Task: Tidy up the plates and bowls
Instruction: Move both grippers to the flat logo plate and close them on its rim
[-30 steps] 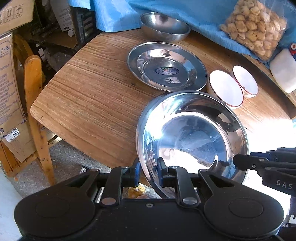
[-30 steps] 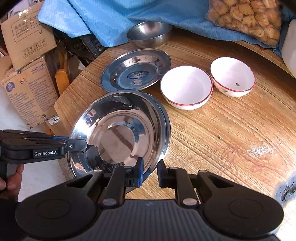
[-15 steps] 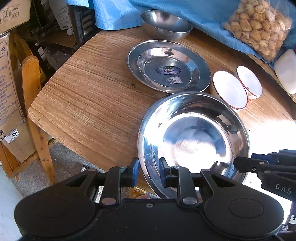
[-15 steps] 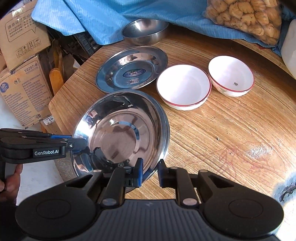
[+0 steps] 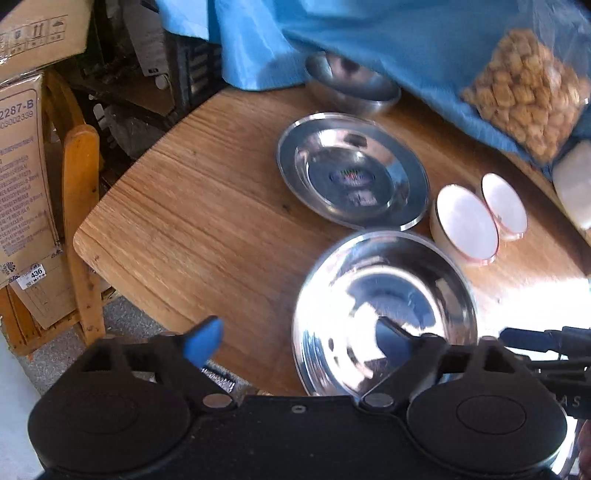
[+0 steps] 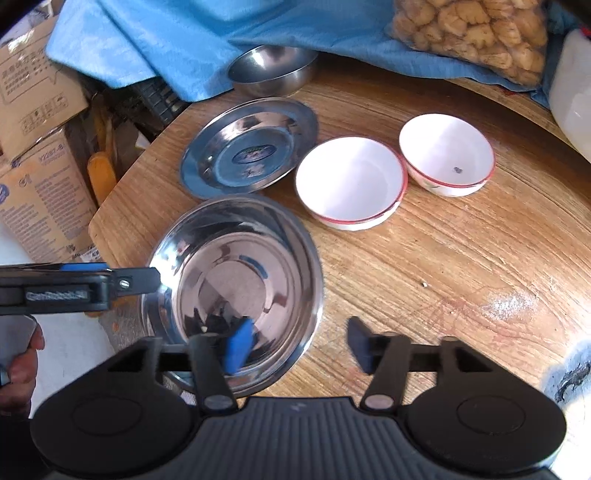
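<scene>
A shiny steel plate [image 5: 384,310] lies at the near edge of the round wooden table [image 5: 207,229]; it also shows in the right wrist view [image 6: 240,280]. My left gripper [image 5: 303,341] is open, its jaws spread either side of the plate's near rim. My right gripper [image 6: 299,347] is open too, one finger over the plate's rim and the other over bare wood. Beyond lie a second steel plate [image 6: 251,147] with a label, two white red-rimmed bowls [image 6: 351,181] [image 6: 447,153] and a steel bowl [image 6: 273,68].
A blue cloth [image 6: 184,40] covers the table's far side, with a bag of snacks [image 6: 476,33] and a white container [image 6: 572,96] on it. Cardboard boxes [image 5: 22,166] and a wooden chair [image 5: 79,221] stand left of the table.
Both grippers were shut on the near steel plate's rim; now both have opened and let go. The plate has settled flat on the table.
</scene>
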`<action>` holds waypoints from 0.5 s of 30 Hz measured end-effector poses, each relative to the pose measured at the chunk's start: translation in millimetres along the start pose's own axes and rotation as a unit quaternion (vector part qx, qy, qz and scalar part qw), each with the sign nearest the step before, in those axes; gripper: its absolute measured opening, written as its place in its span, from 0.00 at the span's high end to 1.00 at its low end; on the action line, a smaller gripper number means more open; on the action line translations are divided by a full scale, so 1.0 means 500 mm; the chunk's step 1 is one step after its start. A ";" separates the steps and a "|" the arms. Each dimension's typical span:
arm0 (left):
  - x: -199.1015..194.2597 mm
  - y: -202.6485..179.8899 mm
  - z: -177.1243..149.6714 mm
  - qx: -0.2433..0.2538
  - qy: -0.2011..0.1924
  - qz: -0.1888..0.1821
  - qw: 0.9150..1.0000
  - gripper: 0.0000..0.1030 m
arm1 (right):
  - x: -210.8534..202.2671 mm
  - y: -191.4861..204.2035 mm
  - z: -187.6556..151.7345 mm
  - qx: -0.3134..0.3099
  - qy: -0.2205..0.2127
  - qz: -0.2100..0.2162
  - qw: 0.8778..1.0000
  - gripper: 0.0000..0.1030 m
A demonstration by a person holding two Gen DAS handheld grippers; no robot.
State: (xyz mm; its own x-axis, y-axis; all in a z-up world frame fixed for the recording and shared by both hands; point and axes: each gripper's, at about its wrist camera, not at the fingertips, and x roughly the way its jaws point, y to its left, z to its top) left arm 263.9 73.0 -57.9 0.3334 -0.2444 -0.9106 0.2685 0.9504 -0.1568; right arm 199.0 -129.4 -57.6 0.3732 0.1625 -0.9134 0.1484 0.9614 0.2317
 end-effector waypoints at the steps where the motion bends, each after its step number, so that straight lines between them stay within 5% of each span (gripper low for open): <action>1: 0.001 0.005 0.005 -0.006 -0.003 -0.001 1.000 0.03 | -0.001 -0.004 0.002 0.005 -0.001 -0.003 1.000 0.24; 3: 0.003 0.014 0.017 -0.020 -0.011 -0.004 1.000 0.01 | -0.003 -0.011 0.007 0.015 -0.005 -0.006 1.000 0.09; 6: 0.010 0.028 0.038 -0.045 -0.025 -0.014 0.999 0.01 | -0.006 -0.019 0.017 0.025 -0.016 -0.012 0.999 0.00; 15: 0.060 0.067 0.116 -0.081 -0.047 -0.002 0.996 0.01 | -0.011 -0.015 0.062 0.020 -0.062 -0.042 0.997 0.00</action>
State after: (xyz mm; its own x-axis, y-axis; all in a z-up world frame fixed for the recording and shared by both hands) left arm 335.3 86.4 -68.1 0.4173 -0.2576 -0.8715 0.1229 0.9662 -0.2267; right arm 224.2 -144.5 -44.1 0.4676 0.0501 -0.8825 0.2196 0.9605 0.1709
